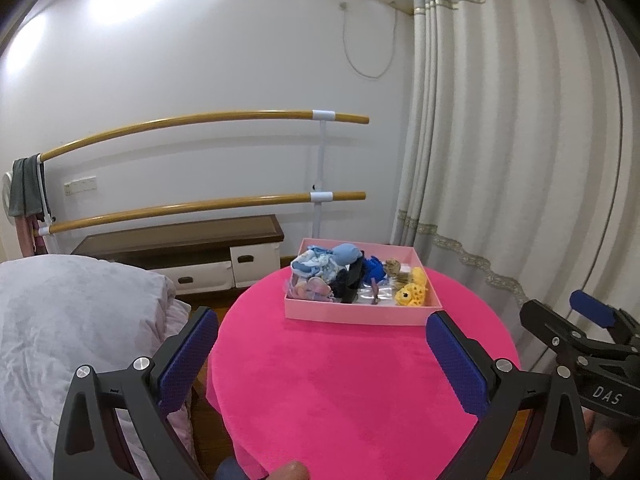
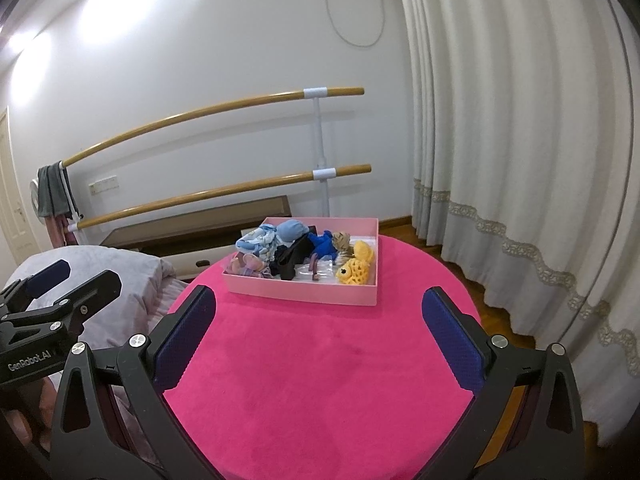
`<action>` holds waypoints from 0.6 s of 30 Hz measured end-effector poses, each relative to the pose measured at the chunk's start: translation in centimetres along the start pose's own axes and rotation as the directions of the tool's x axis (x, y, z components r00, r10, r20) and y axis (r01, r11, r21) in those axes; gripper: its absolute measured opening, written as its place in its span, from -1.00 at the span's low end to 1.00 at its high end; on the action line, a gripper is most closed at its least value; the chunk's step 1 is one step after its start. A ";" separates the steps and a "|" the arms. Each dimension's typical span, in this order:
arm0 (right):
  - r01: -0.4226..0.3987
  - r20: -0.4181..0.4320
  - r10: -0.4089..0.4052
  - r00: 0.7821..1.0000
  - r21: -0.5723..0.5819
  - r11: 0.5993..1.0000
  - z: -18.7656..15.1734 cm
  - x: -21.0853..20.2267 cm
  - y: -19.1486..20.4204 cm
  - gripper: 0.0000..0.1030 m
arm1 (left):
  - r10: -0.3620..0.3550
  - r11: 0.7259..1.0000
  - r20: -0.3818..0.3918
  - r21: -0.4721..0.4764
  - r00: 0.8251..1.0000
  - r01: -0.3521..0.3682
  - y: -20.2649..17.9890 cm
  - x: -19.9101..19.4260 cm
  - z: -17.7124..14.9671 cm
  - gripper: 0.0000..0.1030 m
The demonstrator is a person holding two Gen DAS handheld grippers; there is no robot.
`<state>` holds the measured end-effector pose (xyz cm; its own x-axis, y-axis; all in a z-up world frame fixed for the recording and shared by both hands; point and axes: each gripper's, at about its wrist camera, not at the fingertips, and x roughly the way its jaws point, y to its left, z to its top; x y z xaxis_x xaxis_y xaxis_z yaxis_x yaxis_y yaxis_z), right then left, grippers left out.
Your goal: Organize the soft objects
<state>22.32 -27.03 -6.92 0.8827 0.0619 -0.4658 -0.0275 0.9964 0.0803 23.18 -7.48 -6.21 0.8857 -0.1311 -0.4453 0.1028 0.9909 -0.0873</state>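
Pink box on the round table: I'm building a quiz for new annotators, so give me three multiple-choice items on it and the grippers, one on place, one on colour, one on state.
1. Where does the shallow pink cardboard box sit on the round table with the bright pink cloth?
A. at the far side, toward the curtain and wall
B. at the near edge, between the fingers
C. on the floor beside it

2. What colour is the knitted fish toy in the box's right part?
A. green
B. yellow
C. white

3. How do the left gripper and right gripper stand?
A. both shut on cloth
B. one open, one shut
C. both open and empty

Answers: 1 A, the box lies beyond the bare cloth; 2 B, its body is yellow with dark spots; 3 C, each pair of blue pads is wide apart with nothing between.
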 end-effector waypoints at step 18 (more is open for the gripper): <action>-0.002 0.003 0.002 1.000 -0.010 1.000 0.0 -0.2 0.6 1.00 | -0.010 1.000 0.011 0.007 1.000 0.010 -1.0 0.1 -0.1 1.00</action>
<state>22.17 -26.46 -6.77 0.8841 0.0637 -0.4630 -0.0337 0.9968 0.0728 23.11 -8.44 -6.25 0.8895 -0.1407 -0.4348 0.1148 0.9897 -0.0854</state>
